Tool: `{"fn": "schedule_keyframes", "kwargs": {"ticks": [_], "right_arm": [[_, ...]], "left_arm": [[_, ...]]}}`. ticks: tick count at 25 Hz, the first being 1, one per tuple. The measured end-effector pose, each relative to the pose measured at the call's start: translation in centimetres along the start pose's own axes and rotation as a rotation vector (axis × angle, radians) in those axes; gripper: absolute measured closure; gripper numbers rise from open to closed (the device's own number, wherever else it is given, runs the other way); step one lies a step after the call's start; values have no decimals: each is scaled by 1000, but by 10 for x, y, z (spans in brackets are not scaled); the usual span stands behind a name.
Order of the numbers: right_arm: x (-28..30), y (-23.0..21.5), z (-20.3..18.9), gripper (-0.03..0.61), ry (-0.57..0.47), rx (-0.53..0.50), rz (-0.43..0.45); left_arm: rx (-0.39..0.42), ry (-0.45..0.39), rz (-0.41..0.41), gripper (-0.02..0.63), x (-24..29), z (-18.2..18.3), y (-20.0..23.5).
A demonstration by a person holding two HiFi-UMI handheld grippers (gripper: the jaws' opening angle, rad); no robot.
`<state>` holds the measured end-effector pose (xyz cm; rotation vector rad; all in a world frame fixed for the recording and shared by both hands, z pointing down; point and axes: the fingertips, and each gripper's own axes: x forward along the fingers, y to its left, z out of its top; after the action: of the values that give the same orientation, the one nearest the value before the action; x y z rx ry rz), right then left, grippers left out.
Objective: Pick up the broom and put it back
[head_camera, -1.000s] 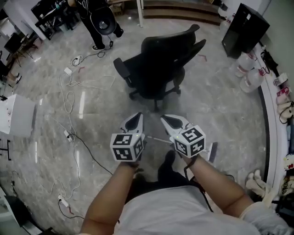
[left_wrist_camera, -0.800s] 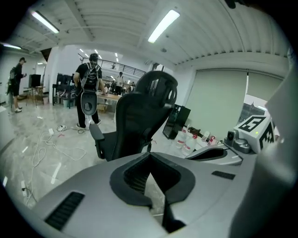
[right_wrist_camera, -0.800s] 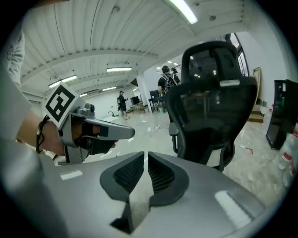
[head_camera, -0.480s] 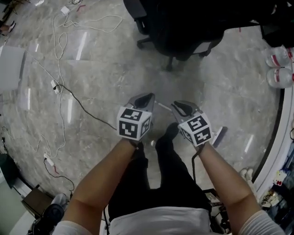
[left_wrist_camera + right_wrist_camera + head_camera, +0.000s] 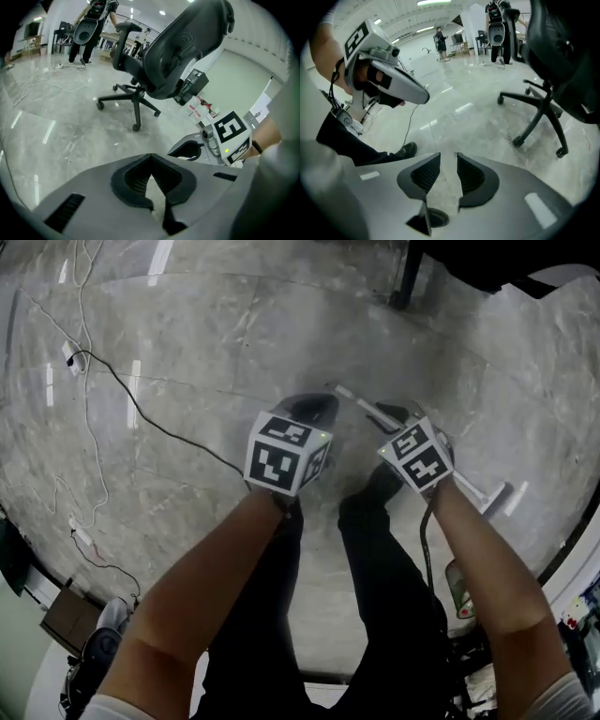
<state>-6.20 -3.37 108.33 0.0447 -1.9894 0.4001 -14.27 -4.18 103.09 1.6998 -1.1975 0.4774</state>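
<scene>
Jaws of the right gripper [image 5: 448,157] are opening, and between them only grey floor [image 5: 234,334] is showing, so they are gripping nothing. The left gripper [image 5: 150,157] is pressing its tips together, also on nothing. Both grippers are pointing downward on the person's side of the office chair [image 5: 173,51].

The broom [image 5: 354,400] is lying flat on the floor on that same side of the chair. I am taking the pale thin stick for its handle. In the head view it is running aslant away from the chair, and the right gripper is covering its middle. Whether the jaws are touching it, I cannot tell. A black cable [image 5: 141,413] is lying on the floor left of the chair, well apart from the broom.

To my judgement, the reaching step is going on and the picking is not yet done. Next, the right gripper should be going down with one jaw on each side of the handle and then closing on it. The left gripper should be opening first, then taking the handle farther along. The place for putting the broom back is not showing in any view.
</scene>
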Motion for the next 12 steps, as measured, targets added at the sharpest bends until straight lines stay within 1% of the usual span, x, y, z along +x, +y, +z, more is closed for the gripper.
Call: {"fn": "schedule_keyframes", "kwargs": {"ticks": [3, 7, 10, 12], "right_arm": [[72, -15, -38, 488, 81, -28, 3], [159, -29, -80, 483, 151, -76, 11], [210, -44, -116, 483, 240, -130, -24], [237, -54, -136, 482, 293, -134, -50]], "left_arm": [[-31, 23, -27, 609, 46, -38, 35], [-44, 42, -26, 609, 94, -83, 88], [-58, 39, -29, 609, 121, -109, 117], [-70, 44, -28, 609, 131, -124, 134]]}}
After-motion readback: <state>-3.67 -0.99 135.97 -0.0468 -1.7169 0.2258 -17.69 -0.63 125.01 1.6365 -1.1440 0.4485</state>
